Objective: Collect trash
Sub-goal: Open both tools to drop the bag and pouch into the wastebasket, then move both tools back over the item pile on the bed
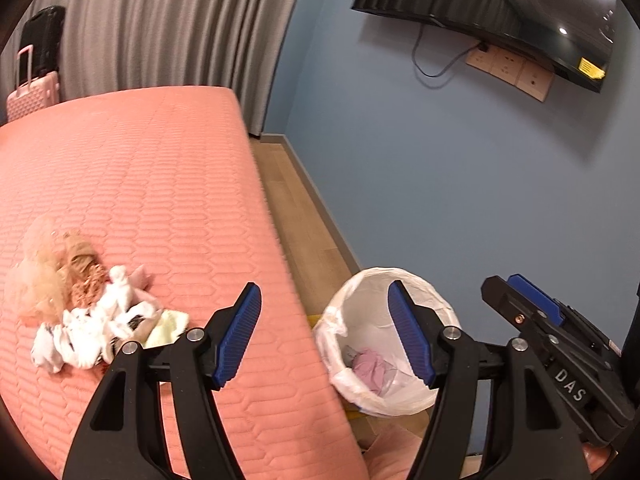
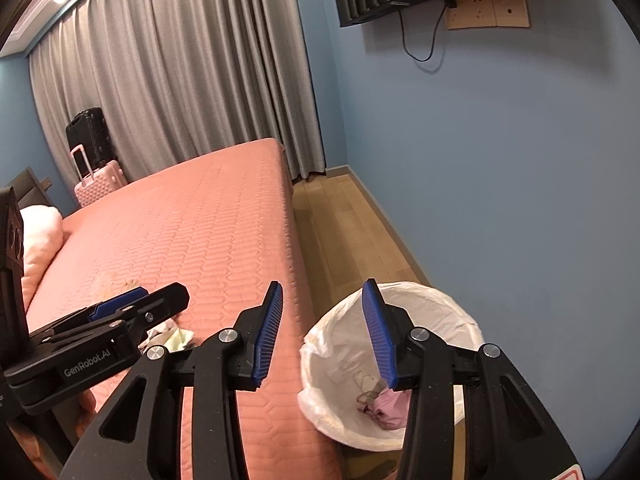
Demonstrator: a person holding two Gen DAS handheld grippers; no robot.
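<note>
Both grippers were held with nothing between their blue pads. Left gripper (image 1: 325,334) had its jaws spread wide and hung above the near edge of the pink bed (image 1: 160,168), with one finger over the quilt and the other over the bin. Right gripper (image 2: 322,332) was also spread wide, a little less than the left one, and stood just to the right of it, over the gap between the bed and the bin.

To the left of the left gripper, near its left finger, lay the pile of trash (image 1: 88,308) on the quilt: white crumpled pieces, a pale yellow piece, and beige and brown netted stuff behind them. The pieces touched each other. No finger touched them.

To the right of the bed, under the right fingers of both grippers, stood the trash bin (image 2: 452,304) on the wooden floor, lined with a white bag. At its bottom was a pink crumpled piece (image 2: 390,408), with some darker scraps beside it that I could not make out.

Far ahead of the grippers were grey curtains (image 2: 180,80) and a pink suitcase (image 2: 100,182).
</note>
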